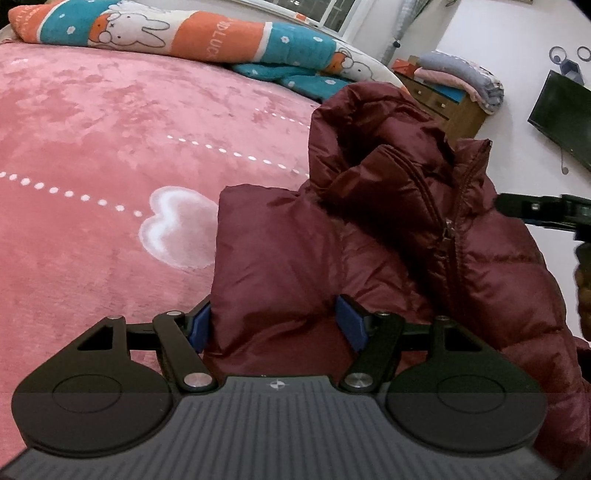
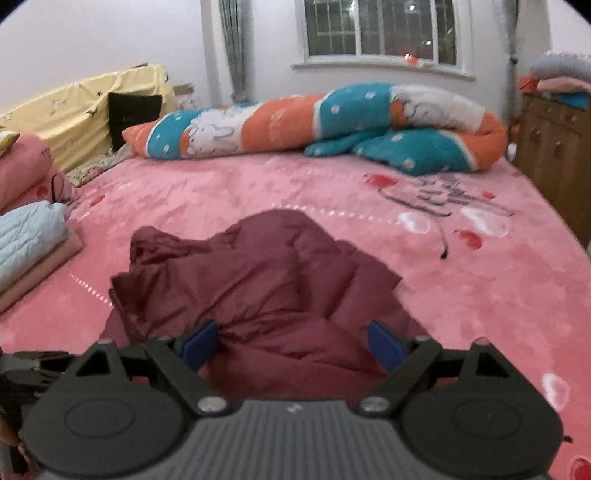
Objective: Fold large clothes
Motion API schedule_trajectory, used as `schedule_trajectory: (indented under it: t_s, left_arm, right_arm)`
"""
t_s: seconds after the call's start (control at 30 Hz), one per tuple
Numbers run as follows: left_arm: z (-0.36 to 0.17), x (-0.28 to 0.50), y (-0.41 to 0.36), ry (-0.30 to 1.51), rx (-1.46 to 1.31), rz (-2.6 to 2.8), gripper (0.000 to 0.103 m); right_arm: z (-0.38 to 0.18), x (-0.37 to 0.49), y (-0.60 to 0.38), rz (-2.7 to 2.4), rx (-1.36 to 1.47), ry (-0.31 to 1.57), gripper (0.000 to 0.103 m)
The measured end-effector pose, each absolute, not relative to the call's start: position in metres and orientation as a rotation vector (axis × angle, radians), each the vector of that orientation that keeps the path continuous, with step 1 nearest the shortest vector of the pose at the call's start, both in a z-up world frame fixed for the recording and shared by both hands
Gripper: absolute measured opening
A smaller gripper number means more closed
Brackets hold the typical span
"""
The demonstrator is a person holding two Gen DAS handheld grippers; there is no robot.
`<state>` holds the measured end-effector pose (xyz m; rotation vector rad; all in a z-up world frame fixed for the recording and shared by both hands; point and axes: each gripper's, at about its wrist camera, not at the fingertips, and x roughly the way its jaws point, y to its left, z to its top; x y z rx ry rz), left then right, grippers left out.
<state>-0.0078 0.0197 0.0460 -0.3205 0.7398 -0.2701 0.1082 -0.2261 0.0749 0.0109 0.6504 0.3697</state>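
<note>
The left tongs (image 1: 273,321) stand spread wide, blue pads either side of a puffy fold of the dark maroon quilted down jacket (image 1: 388,229). The left pad sits at the fold's edge and the right pad lies against the fabric, but nothing looks pinched, so I judge them released rather than gripping. The right tongs (image 2: 291,345) are likewise wide and released, with the same jacket (image 2: 258,280) bulging up between and beyond the pads and no squeeze visible. That view is blurred, so fine contact cannot be told.

From the left tongs the jacket lies directly ahead and off to the right. Its collar and zip stand up in a crumpled heap farther away, and a flat squared panel, perhaps a sleeve or hem, is nearest. From the right tongs the garment lies straight ahead and spreads somewhat to the left. Its long axis is hard to read in this bunched state; it seems to run away from both tongs towards the far side of the bed. Both tongs are right at the near edge of the garment, neither clearly the closer. The next move likely calls for each to close on a near corner so the heap can be spread out.

The jacket rests on a pink plush bedspread with white hearts (image 2: 480,295). At the far edge lies a rolled orange, teal and white rabbit-print quilt (image 2: 332,122), with a barred window (image 2: 380,29) behind. A wooden cabinet (image 2: 554,147) stands far right, and folded pale blue bedding (image 2: 29,236) lies at the left.
</note>
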Motion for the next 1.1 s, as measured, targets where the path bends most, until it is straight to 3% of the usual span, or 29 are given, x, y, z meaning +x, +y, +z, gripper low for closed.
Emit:
schedule_trajectory:
  t_s: [0.1,0.37,0.43,0.5,0.7,0.9,1.1]
  left_arm:
    - [0.043,-0.005,0.019,0.745,-0.325,-0.275,0.086]
    - [0.041,-0.006,0.014,0.744,-0.313,-0.281,0.081]
    - [0.041,-0.008,0.013,0.742,-0.305,-0.285,0.075]
    - [0.042,-0.009,0.012,0.736,-0.299,-0.291,0.061]
    - [0.045,-0.015,0.002,0.703,-0.265,-0.281,0.031]
    - [0.051,-0.024,0.003,0.655,-0.265,-0.268,0.014]
    - [0.063,-0.043,0.01,0.611,-0.251,-0.247,0.009]
  right_arm:
    - [0.071,0.121,-0.227,0.404,0.036,0.682,0.097]
    - [0.064,0.128,-0.212,0.5,0.063,0.736,0.096]
    - [0.063,0.124,-0.204,0.509,0.042,0.739,0.084]
    - [0.063,0.116,-0.195,0.507,0.004,0.73,0.059]
    - [0.07,0.092,-0.18,0.466,-0.022,0.661,0.017]
    - [0.097,0.058,-0.181,0.344,0.0,0.518,0.009]
    - [0.145,0.004,-0.215,0.14,0.068,0.32,0.008]
